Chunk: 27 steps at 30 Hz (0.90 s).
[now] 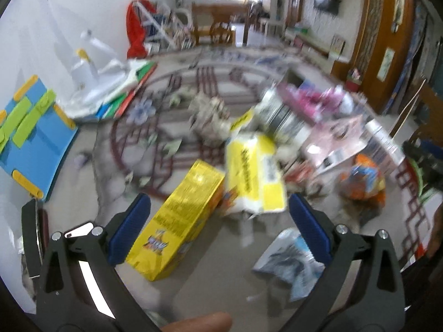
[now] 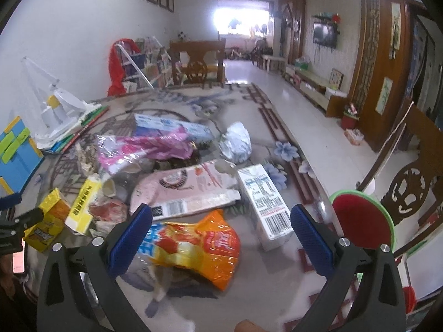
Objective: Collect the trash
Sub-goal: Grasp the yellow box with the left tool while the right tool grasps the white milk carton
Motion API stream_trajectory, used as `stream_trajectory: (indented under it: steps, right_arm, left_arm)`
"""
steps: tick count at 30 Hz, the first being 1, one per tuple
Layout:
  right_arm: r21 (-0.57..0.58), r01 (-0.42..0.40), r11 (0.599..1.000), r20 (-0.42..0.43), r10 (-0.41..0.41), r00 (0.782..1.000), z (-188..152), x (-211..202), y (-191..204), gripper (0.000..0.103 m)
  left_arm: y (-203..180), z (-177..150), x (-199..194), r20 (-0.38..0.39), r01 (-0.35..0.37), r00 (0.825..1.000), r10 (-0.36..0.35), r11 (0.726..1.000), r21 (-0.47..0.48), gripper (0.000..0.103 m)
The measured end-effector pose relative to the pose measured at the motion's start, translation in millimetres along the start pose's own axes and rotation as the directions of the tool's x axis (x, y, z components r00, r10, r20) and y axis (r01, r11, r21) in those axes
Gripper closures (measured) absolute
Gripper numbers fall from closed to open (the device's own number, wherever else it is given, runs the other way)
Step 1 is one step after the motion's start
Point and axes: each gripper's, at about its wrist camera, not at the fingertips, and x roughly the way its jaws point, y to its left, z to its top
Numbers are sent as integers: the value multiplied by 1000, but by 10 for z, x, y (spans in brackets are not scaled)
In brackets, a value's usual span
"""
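Trash is lying scattered on the rug (image 2: 279, 116): an orange bag (image 2: 199, 246) is sitting just ahead of the right gripper (image 2: 221, 221), a white carton (image 2: 265, 207) beside it. A yellow box (image 1: 177, 221) is lying before the left gripper (image 1: 220, 215). Both grippers are hanging spread apart, holding nothing

Daylight floods in from a blown-out window (image 2: 241, 22) at the room's far end, leaving the interior evenly bright with soft shadows. The left wrist view is heavily motion-blurred; the right wrist view is sharper. Fisheye bending and dark vignetting frame both views' edges.
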Motion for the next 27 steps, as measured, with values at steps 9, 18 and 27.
stream_trajectory:
  steps: [9, 18, 27]
  right_arm:
    - [30, 21, 999, -113, -17, 993, 122, 350, -362, 7]
    - [-8, 36, 999, -240, -36, 970, 207, 797, -528, 7]
    - [-35, 26, 999, -358, -37, 933, 176, 1174, -632, 7]
  left_arm:
    - [230, 24, 289, -139, -21, 990, 23, 1000, 19, 5]
    - [263, 77, 516, -232, -19, 971, 50, 991, 133, 5]
    - [350, 43, 774, -307, -19, 950, 64, 989, 146, 5]
